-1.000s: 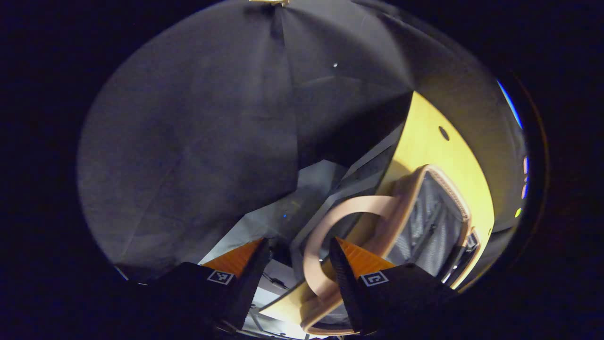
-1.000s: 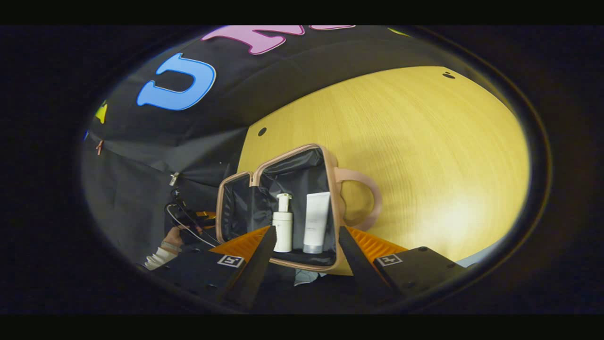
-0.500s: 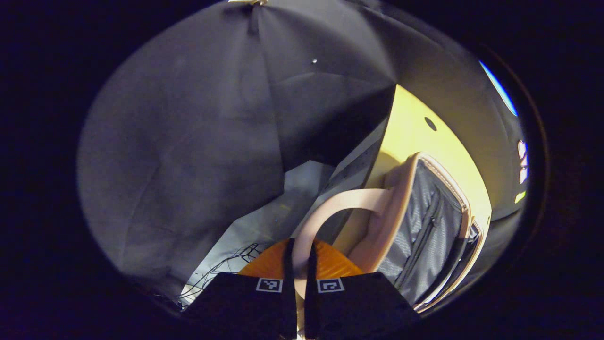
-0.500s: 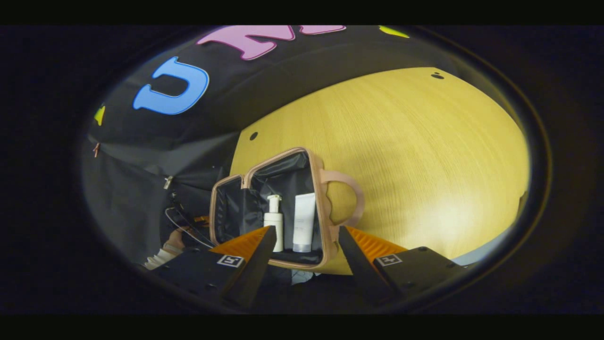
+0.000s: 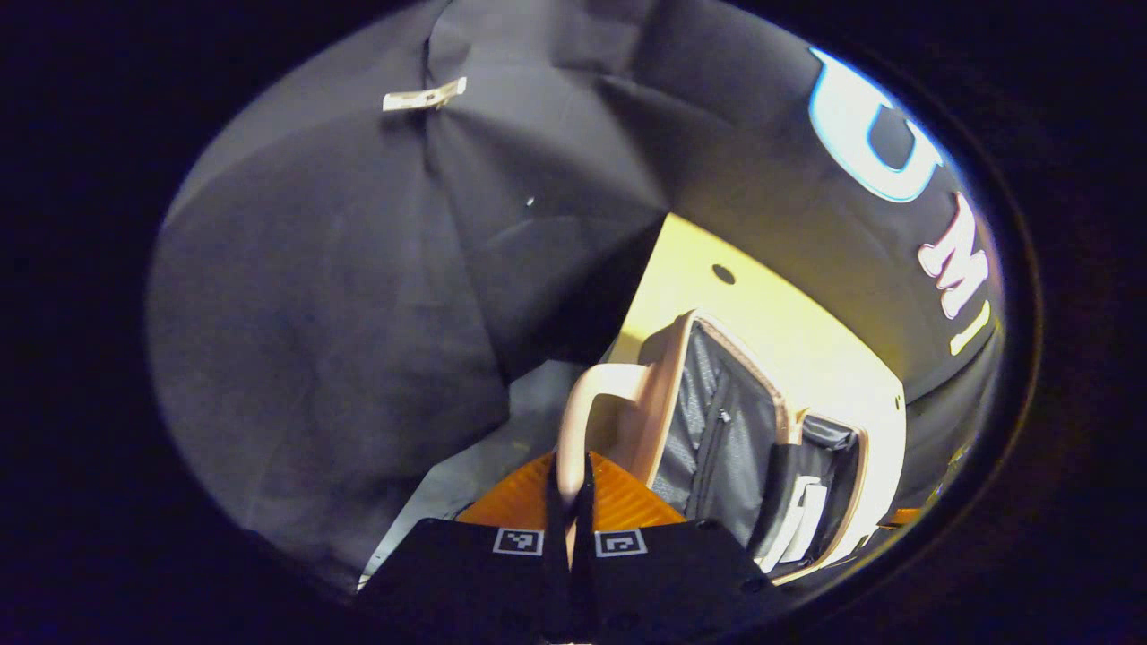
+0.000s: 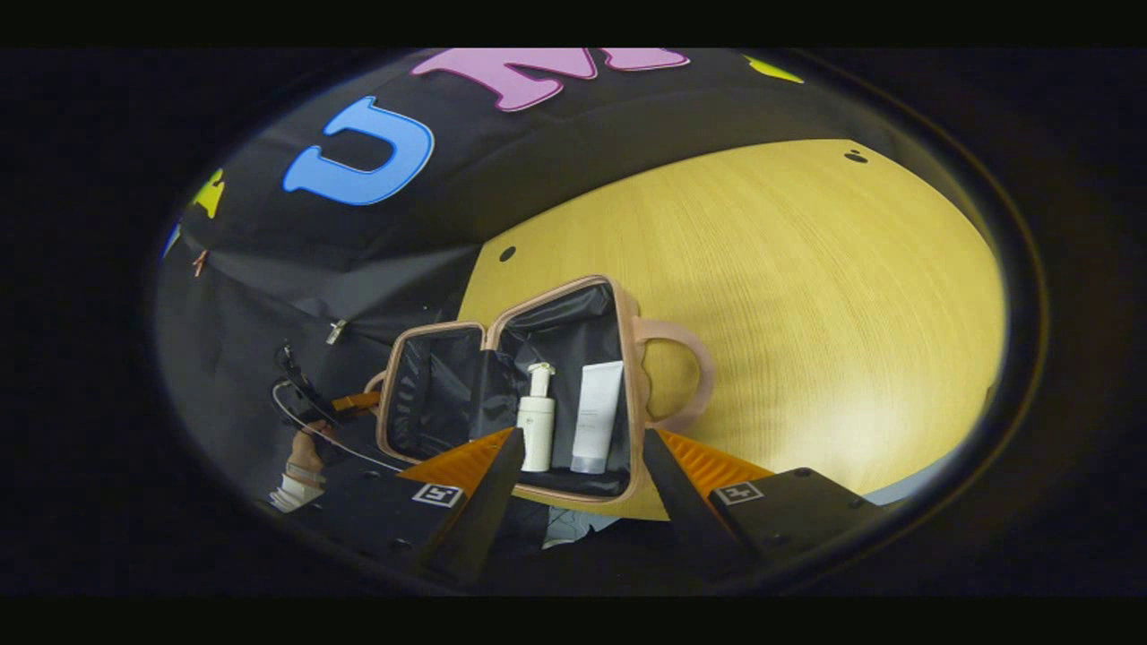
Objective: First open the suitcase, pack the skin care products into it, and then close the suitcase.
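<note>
Left tool clamped, right tool spread.
My left tool point(image 5: 570, 502) has both fingers pressed together on the thin pink handle point(image 5: 573, 430). My right tool point(image 6: 578, 484) holds its fingers wide apart, gripping nothing. A hand point(image 6: 300, 448) grips the left tool at far left.

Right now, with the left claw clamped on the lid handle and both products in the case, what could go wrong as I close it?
1. The left claw pinches only the thin lid handle; it may slip mid-swing.
2. The pump bottle and tube stand upright in the suitcase; the lid may knock them over.
3. The right claw, open, hangs near the rim and might get caught.
</note>
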The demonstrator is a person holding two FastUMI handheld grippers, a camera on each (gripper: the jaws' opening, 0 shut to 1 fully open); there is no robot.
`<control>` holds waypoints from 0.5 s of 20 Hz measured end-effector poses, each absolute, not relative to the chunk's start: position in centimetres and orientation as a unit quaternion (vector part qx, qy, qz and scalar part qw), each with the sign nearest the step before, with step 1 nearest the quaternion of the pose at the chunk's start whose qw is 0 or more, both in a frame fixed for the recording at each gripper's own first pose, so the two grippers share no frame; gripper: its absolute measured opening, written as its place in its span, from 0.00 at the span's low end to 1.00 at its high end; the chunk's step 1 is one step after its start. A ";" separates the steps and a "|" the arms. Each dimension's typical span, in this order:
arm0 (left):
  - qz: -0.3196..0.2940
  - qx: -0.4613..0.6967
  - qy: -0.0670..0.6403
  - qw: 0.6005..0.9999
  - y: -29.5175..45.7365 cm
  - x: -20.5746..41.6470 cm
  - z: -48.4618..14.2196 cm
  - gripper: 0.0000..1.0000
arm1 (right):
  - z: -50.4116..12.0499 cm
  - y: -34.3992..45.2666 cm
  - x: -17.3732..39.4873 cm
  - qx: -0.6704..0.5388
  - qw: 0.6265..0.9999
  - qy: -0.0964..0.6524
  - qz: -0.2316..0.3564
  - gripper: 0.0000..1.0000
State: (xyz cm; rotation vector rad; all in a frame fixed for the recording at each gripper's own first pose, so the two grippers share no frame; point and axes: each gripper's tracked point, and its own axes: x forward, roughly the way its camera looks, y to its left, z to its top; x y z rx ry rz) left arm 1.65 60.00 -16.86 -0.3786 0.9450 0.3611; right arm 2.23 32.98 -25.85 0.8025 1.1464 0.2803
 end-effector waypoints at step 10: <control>0.020 -0.155 0.347 0.925 46.5 5.3 -1.7 0.06 | -23.5 31.2 1.2 0.367 0.784 0.481 0.135 0.85</control>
